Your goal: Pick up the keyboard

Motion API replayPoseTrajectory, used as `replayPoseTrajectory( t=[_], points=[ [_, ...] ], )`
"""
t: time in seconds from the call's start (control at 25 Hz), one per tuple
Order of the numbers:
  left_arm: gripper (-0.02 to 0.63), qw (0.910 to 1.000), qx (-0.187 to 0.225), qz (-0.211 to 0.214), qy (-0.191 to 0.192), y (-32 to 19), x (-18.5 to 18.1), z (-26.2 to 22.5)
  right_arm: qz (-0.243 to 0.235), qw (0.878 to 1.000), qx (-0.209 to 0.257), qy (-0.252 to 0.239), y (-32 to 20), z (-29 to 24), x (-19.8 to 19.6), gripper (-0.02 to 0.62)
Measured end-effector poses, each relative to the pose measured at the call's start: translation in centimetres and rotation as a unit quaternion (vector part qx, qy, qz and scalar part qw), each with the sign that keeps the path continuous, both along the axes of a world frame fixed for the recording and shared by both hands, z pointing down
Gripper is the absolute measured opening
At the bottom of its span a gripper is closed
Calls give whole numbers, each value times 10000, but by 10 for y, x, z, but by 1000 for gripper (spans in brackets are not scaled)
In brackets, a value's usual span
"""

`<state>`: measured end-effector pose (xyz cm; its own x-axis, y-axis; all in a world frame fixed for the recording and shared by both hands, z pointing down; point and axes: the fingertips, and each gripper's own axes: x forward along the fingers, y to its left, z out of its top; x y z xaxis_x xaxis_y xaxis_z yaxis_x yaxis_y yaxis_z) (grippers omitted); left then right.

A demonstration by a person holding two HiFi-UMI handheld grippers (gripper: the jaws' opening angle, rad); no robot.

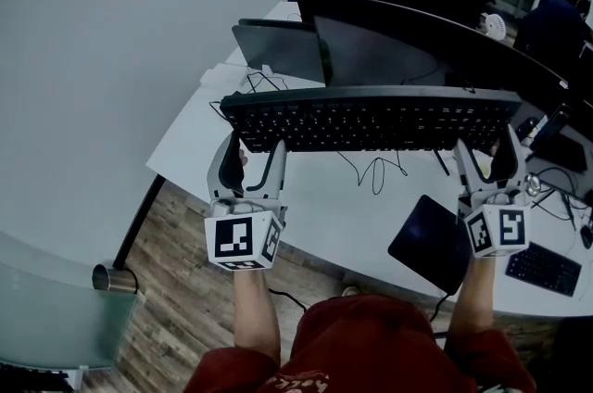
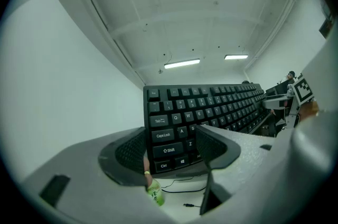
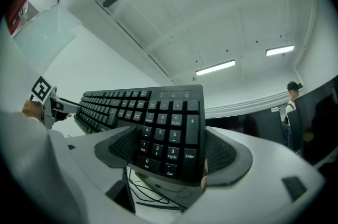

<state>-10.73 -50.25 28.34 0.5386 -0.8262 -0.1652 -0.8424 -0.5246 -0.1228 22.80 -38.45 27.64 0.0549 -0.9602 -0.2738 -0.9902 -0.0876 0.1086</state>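
A long black keyboard (image 1: pixel 371 118) hangs level above the white desk (image 1: pixel 315 206), held at both ends. My left gripper (image 1: pixel 253 152) is shut on its left end, and in the left gripper view the keyboard (image 2: pixel 206 112) sits between the grey pads (image 2: pixel 127 151) at the Shift and Ctrl keys. My right gripper (image 1: pixel 484 150) is shut on the right end; in the right gripper view the keyboard's (image 3: pixel 158 128) number pad sits between the pads (image 3: pixel 222 154). Its black cable (image 1: pixel 371 169) trails down to the desk.
Two dark monitors (image 1: pixel 408 39) stand just behind the keyboard. A black tablet (image 1: pixel 431 243) lies on the desk at right, with a second small keyboard (image 1: pixel 545 269) near the right edge. A green bottle (image 2: pixel 154 191) shows below the left jaws. A person (image 3: pixel 292 96) stands far off.
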Motion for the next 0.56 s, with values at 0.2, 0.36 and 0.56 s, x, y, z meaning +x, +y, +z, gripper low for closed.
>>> replayPoseTrajectory(
  t=[0.2, 0.36, 0.56],
  points=[
    [302, 10000, -55, 34, -9, -1, 0, 1, 30, 10000, -32, 7, 1, -1, -1, 400],
    [302, 9999, -85, 53, -18, -1, 0, 1, 45, 10000, -48, 9, 2, -1, -1, 400],
    [302, 9998, -164, 80, -25, -3, 0, 2, 68, 9999, -92, 14, 3, -2, -2, 399]
  ],
)
